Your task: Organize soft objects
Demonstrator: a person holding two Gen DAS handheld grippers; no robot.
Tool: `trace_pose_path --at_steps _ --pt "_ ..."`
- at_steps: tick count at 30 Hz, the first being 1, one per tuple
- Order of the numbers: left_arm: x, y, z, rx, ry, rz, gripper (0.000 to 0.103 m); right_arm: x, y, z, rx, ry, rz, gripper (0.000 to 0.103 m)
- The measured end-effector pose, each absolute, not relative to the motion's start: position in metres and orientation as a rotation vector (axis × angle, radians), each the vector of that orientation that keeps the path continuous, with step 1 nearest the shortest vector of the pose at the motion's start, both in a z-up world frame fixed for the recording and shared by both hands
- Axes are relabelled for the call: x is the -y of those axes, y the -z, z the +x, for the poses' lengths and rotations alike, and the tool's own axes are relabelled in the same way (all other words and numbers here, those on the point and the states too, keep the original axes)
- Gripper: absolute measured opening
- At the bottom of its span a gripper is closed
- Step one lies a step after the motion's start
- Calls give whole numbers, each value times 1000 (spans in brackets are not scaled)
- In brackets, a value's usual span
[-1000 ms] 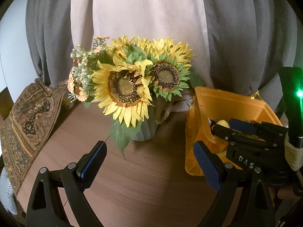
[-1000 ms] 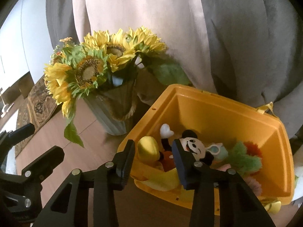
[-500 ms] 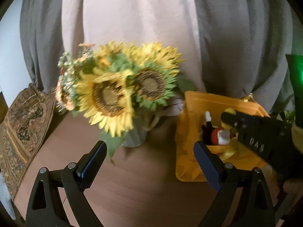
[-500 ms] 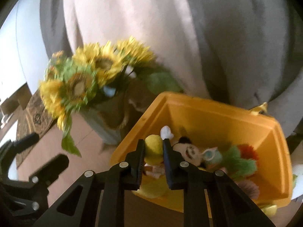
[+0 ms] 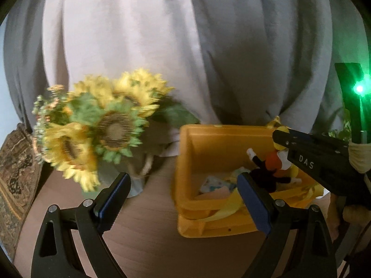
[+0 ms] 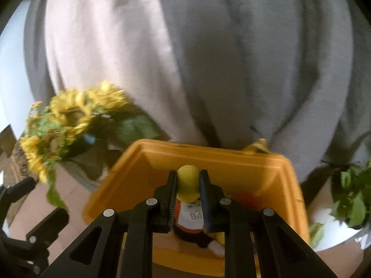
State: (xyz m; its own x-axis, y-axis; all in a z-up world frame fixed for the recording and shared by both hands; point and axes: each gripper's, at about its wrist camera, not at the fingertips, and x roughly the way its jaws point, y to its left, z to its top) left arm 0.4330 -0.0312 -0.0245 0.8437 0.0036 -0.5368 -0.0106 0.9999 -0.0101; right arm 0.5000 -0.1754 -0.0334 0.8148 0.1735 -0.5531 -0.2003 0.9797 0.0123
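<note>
Mickey plush toy [image 6: 189,205] hangs at lower centre of the right wrist view, one yellow shoe pinched between the two fingers of the right gripper [image 6: 188,185], above the single orange bin [image 6: 231,162]. Left gripper [image 5: 183,197] gapes wide and empty at the bottom of its frame, one sunflower vase [image 5: 136,180] at centre left.

Wooden table [image 5: 150,236]: yellow bin [image 5: 208,228], vase [image 5: 136,185].
</note>
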Motion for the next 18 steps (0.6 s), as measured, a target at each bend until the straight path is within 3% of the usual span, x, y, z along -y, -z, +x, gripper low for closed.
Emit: trace_pose_path --at_steps 6,18 --pt "51 31 441 -591 47 -14 94 207 38 501 -607 -152 -4 20" --pt "57 31 447 -606 91 -53 94 216 -2 476 -433 -57 -39 20"
